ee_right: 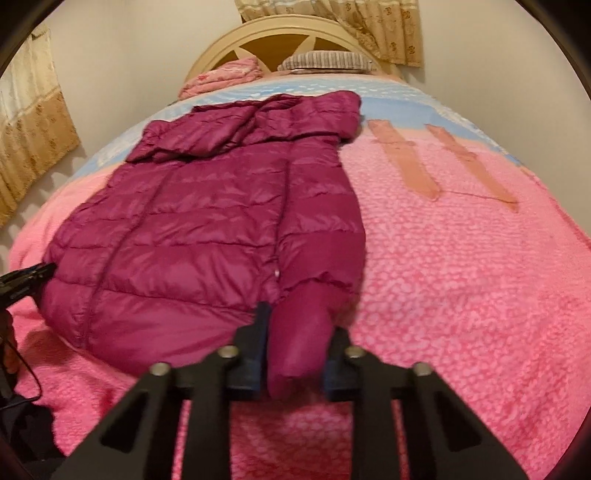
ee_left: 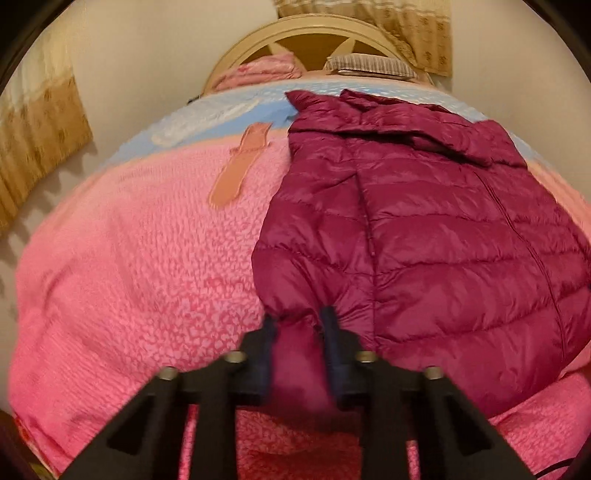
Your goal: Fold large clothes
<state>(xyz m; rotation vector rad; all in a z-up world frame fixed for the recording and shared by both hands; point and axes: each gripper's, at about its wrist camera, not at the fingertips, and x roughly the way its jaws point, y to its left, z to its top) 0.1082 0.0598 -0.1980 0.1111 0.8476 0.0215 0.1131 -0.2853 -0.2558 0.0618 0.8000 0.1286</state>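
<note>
A magenta quilted down jacket lies flat, front up, on the pink bedspread, its hood toward the headboard. In the left wrist view my left gripper is shut on the cuff of the jacket's left-hand sleeve at the hem corner. In the right wrist view the jacket fills the left half, and my right gripper is shut on the end of the other sleeve, which lies along the jacket's right side. The left gripper's tip shows at the far left edge.
The bedspread turns light blue near the cream headboard. A folded pink blanket and a striped pillow lie at the head. Curtains hang on both walls. A black cable dangles at the lower left.
</note>
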